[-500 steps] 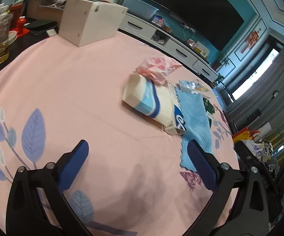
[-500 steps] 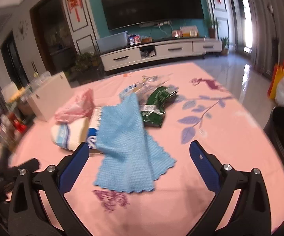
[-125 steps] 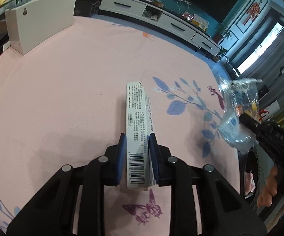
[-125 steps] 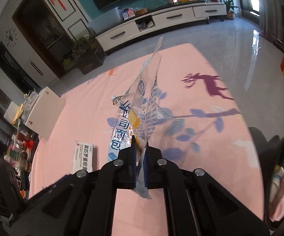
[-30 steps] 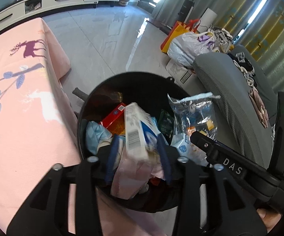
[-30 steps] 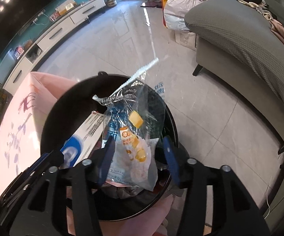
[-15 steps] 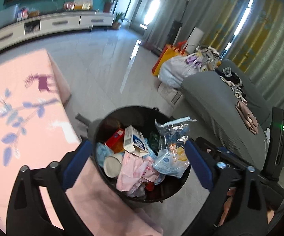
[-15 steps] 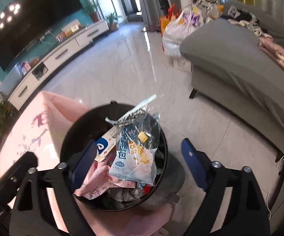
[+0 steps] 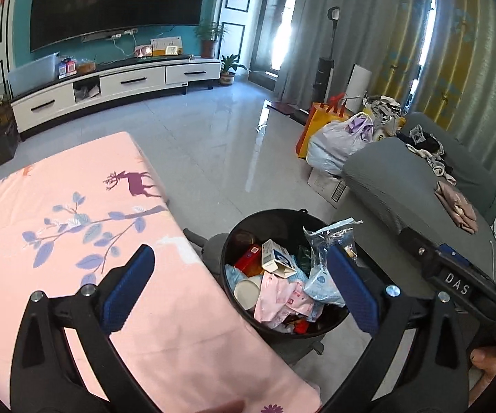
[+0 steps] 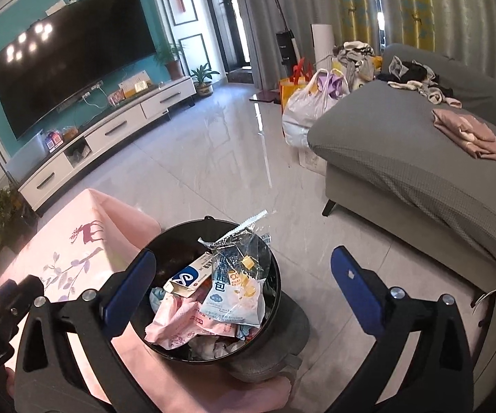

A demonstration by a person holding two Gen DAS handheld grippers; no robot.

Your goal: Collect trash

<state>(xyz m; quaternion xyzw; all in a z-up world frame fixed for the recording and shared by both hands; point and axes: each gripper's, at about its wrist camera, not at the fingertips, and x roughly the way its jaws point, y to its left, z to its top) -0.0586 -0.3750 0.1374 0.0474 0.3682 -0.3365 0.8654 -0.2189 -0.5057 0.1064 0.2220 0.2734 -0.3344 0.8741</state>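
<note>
Jaws of our left gripper (image 9: pixel 237 287) spread empty and our right gripper's (image 10: pixel 241 289) opening empty, we leave the white-and-blue carton (image 9: pixel 277 258) and clear crinkled plastic bag (image 10: pixel 236 285) in the round black bin (image 10: pixel 272 275) near the pink tablecloth (image 9: pixel 76 213), lifting clear before seeking trash.

The black round trash bin (image 9: pixel 284 214) stands on the floor just beside the pink tablecloth's (image 9: pixel 76 206) corner, heaped full — a white-and-blue carton (image 9: pixel 275 258) lies tilted on top, a clear crinkled snack bag (image 10: pixel 237 282) leans beside it, crumpled pink wrapping (image 10: pixel 179 320) below them.
</note>
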